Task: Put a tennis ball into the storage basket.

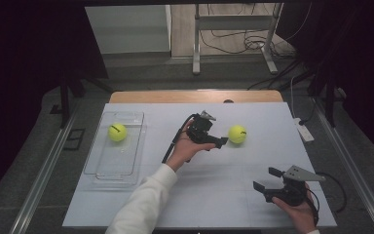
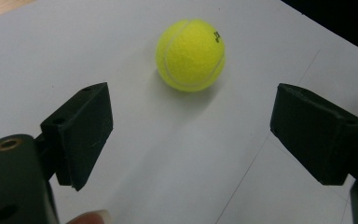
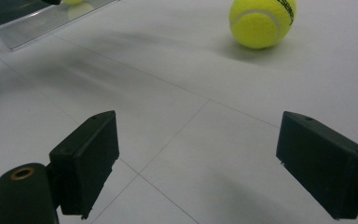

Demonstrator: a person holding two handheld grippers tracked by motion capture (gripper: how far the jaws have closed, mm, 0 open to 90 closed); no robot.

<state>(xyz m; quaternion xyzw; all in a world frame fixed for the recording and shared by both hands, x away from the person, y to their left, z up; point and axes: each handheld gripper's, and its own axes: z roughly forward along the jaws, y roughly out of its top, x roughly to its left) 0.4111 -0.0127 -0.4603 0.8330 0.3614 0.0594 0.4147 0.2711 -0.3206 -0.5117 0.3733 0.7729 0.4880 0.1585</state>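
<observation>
The left gripper (image 1: 222, 142) is held with its jaws spread wide and nothing between them, and a loose tennis ball (image 1: 237, 134) lies just ahead of the tips, on the white table (image 1: 214, 195). In the left gripper view the ball (image 2: 190, 54) is seen centred beyond the gap, so a straight advance is judged enough. Being round, no long axis is offered; its yellow felt is fuzzy and slightly yielding. The right gripper (image 1: 267, 179), likewise spread and empty, is held well apart, nearer the person. A second ball (image 1: 117, 132) rests in a clear plastic tray (image 1: 102, 170) at the left.
</observation>
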